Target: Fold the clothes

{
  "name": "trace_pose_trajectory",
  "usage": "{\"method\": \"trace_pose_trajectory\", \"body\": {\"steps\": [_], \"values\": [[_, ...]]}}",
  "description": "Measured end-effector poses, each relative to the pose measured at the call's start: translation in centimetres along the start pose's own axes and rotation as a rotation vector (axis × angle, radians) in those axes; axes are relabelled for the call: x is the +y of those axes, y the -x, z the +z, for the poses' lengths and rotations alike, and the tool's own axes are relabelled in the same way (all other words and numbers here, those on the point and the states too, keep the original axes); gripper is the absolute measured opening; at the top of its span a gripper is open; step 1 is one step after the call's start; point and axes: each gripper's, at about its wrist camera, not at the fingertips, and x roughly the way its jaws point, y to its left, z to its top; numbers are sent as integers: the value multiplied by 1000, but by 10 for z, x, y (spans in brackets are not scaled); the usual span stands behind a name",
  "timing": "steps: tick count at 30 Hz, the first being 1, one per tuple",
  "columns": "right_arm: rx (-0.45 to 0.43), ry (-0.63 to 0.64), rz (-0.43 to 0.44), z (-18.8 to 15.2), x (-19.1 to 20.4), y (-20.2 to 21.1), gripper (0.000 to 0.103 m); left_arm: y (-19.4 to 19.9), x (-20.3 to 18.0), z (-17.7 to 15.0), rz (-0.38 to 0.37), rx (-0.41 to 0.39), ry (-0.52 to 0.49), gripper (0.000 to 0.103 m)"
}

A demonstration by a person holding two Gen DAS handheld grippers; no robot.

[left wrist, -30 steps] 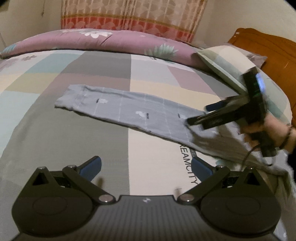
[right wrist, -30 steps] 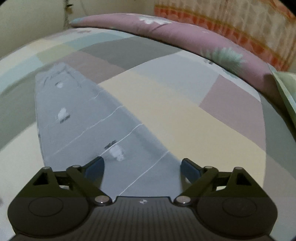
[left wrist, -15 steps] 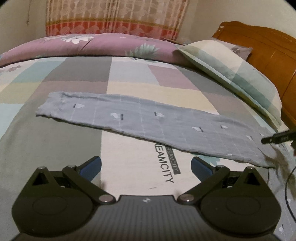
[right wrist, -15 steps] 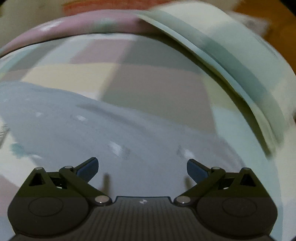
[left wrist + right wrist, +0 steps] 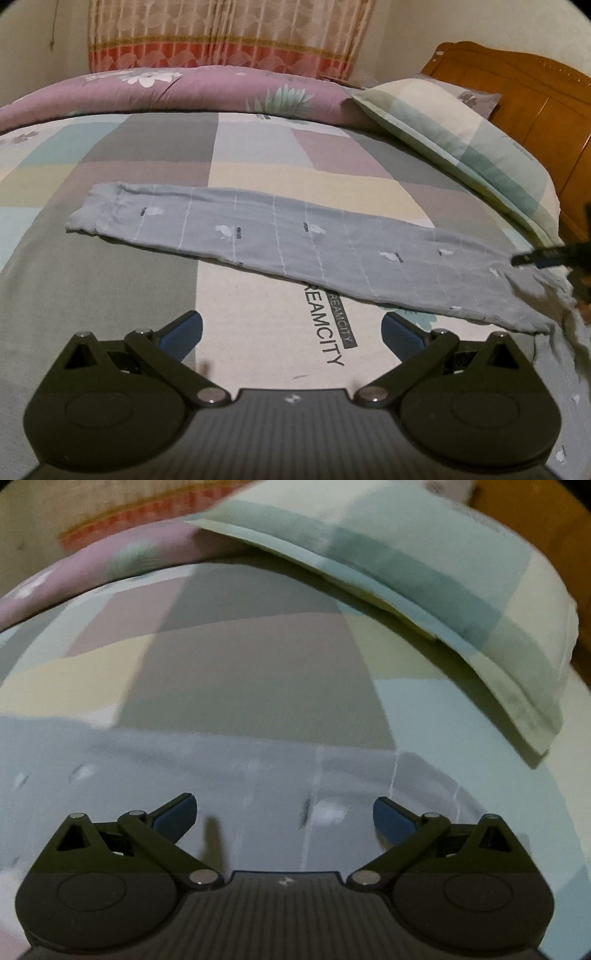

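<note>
The left claw (image 5: 291, 334) hangs with its jaws spread wide and nothing between them, low over the patchwork bedsheet (image 5: 155, 288), with bare sheet all around its blue fingertips (image 5: 183, 332) and printed lettering just ahead. Beyond it the grey garment (image 5: 295, 243) lies flat as one long folded strip running slantwise across the bed, its hemmed end at the far left and its rumpled end at the right, where it spills toward the bed's edge. The strip sits a little ahead of the left claw, apart from it, with open sheet on either side. The right claw (image 5: 284, 816) is likewise wide and empty, hovering directly over the garment's right end; in the left wrist view only its dark tip (image 5: 543, 256) shows at the right edge, just above the cloth. Behind the garment a rolled purple floral quilt (image 5: 207, 92) lines the far side under a patterned curtain (image 5: 229, 37). To the right a checked pillow (image 5: 461, 136) leans against the wooden headboard (image 5: 535, 99), near the right claw and bounding that side.
</note>
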Motion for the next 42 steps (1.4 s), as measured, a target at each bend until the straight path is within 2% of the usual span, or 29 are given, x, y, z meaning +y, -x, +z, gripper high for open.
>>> {"method": "trace_pose_trajectory", "body": {"steps": [3, 6, 9, 12, 16, 18, 20, 26, 30, 33, 36, 39, 42], "values": [[13, 70, -31, -34, 21, 27, 103, 0, -5, 0, -2, 1, -14, 102], [75, 159, -101, -62, 37, 24, 103, 0, -12, -1, -10, 2, -32, 102], [22, 190, -143, -75, 47, 36, 103, 2, -18, 0, -22, -2, -48, 102], [-33, 181, -143, -78, 49, 58, 103, 1, -21, -1, -30, 1, -56, 102], [-12, 192, -184, -93, 49, 63, 103, -3, -26, -2, -23, 10, -65, 102], [-35, 210, -219, -106, 50, 67, 103, -5, -28, -3, -18, 15, -69, 102], [-63, 234, -215, -113, 57, 71, 103, -6, -31, -3, -18, 18, -75, 102], [-93, 388, -227, -102, 89, 49, 103, -10, -36, -5, -29, 28, -89, 102], [-91, 549, -292, -92, 114, 38, 103, -12, -36, -5, -35, 32, -90, 102], [-117, 697, -376, -85, 126, 42, 103, -9, -33, -5, -34, 26, -78, 102], [-169, 714, -368, -68, 126, 65, 103, -6, -33, -4, -37, 15, -73, 102], [-206, 618, -305, -46, 117, 92, 103, -3, -34, -3, -42, 8, -73, 102], [-201, 513, -237, -35, 105, 105, 103, -1, -37, -3, -47, 5, -82, 102]]}}
